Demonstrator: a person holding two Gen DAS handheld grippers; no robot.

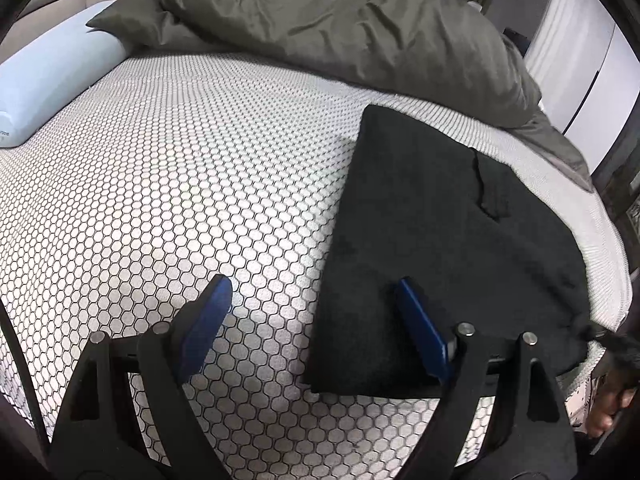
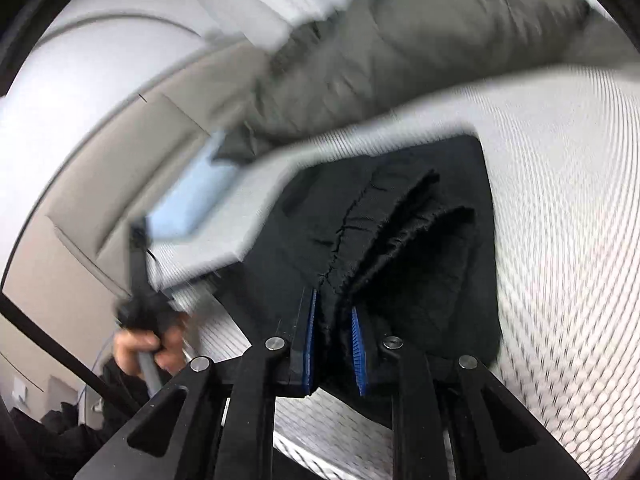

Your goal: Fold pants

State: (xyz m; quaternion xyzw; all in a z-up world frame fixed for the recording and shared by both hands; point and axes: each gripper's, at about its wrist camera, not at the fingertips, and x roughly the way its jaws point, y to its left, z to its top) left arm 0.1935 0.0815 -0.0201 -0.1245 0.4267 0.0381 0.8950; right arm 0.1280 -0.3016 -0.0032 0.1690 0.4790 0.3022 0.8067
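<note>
On honeycomb bed [image 1: 160, 184], folded black pants [image 1: 432, 216] lie lengthwise away; R gripper [image 2: 335, 320] pinches waistband, L gripper [image 1: 312, 300] gapes.

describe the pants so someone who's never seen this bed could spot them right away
On the bed with the honeycomb-patterned cover, look toward the near right edge, below the heaped olive duvet. The pants are the flat black folded slab, the only black fabric there.

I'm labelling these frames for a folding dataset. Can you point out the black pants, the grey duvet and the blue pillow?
black pants [image 1: 440, 216], left wrist view, flat middle of the folded cloth.
grey duvet [image 1: 340, 20], left wrist view, crumpled middle.
blue pillow [image 1: 52, 76], left wrist view, top face.
</note>
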